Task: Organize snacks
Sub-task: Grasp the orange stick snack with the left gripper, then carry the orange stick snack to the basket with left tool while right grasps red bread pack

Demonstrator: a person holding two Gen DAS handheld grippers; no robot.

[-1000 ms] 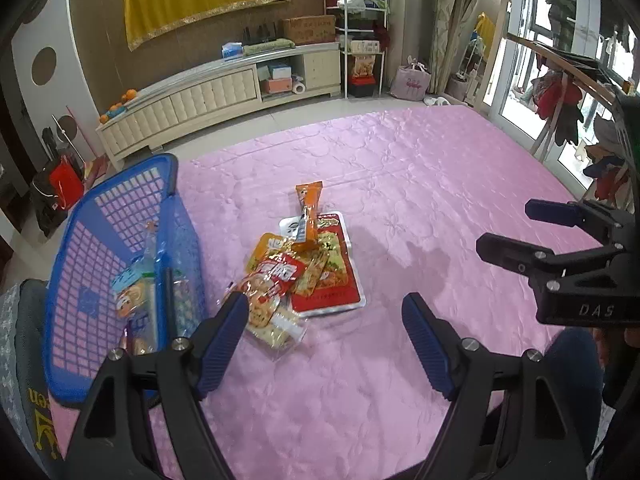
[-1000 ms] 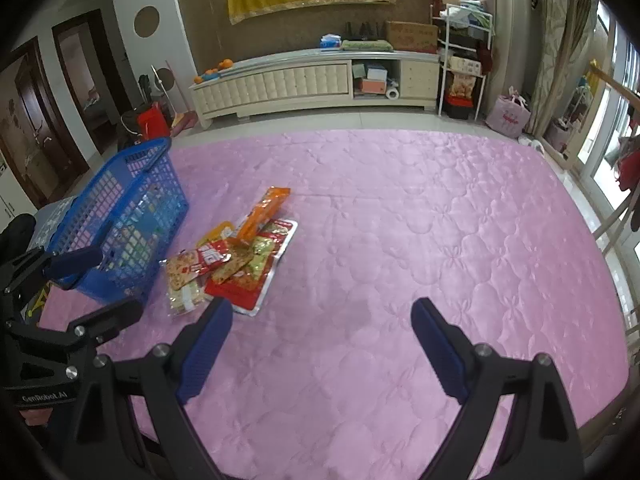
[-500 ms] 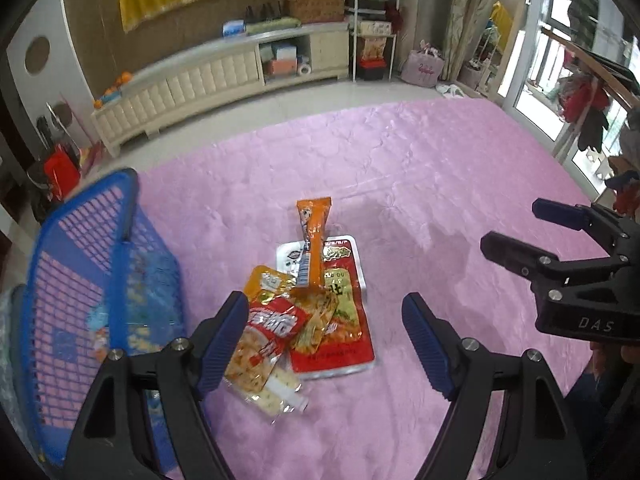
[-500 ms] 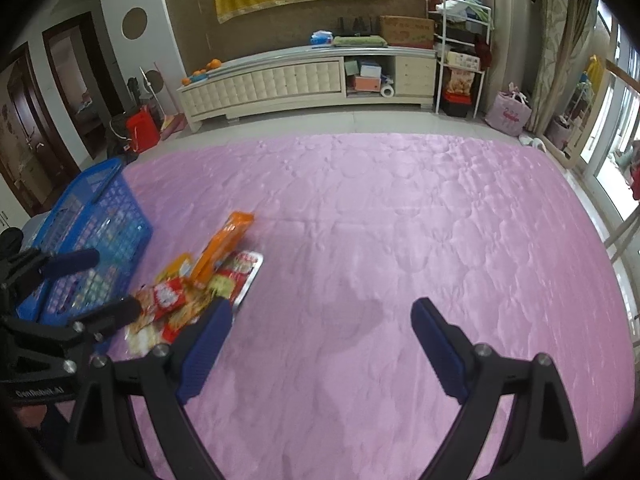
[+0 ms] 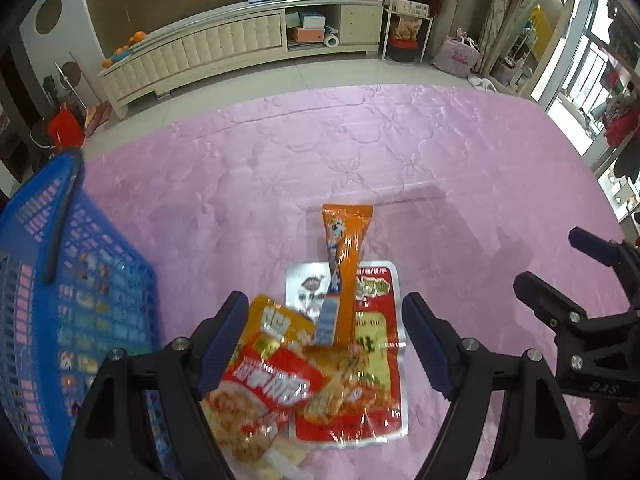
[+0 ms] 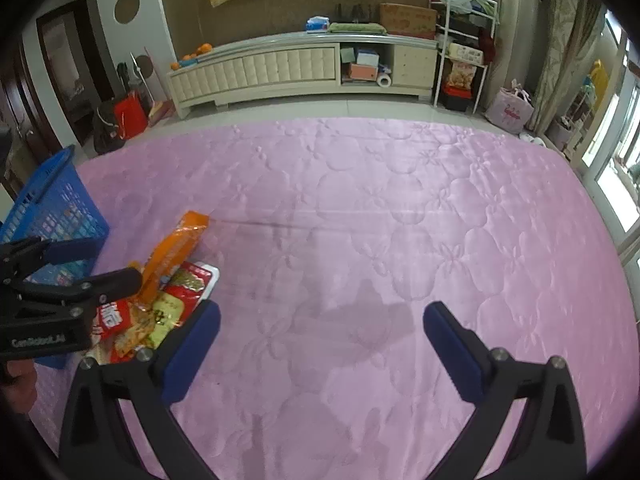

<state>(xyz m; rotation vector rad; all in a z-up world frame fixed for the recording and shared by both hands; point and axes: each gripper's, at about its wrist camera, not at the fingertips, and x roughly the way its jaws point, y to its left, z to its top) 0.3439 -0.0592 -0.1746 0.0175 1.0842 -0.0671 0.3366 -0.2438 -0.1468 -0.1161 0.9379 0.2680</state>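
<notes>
A pile of snack packets lies on the pink quilt (image 5: 440,168). A long orange packet (image 5: 346,264) rests on top of a flat red and silver pack (image 5: 360,380), with a red packet (image 5: 272,384) and a yellow one (image 5: 276,320) beside them. My left gripper (image 5: 324,340) hovers open over this pile, a finger on either side, neither pad pressing. A blue basket (image 5: 60,280) with snacks inside stands left of it. My right gripper (image 6: 320,316) is to the right of the pile (image 6: 160,304); its jaws are opening with only quilt between them.
The quilt (image 6: 400,220) stretches wide to the right and back. Beyond its far edge stand a cream cabinet (image 6: 300,68), a white shelf rack (image 6: 464,40), a red bag (image 6: 128,116) and a pink bag (image 6: 508,110). Windows line the right side.
Both grippers came down and forward. The snack pile now sits between the left fingers, and the basket slid to the left edge. The right jaws spread a little wider.
</notes>
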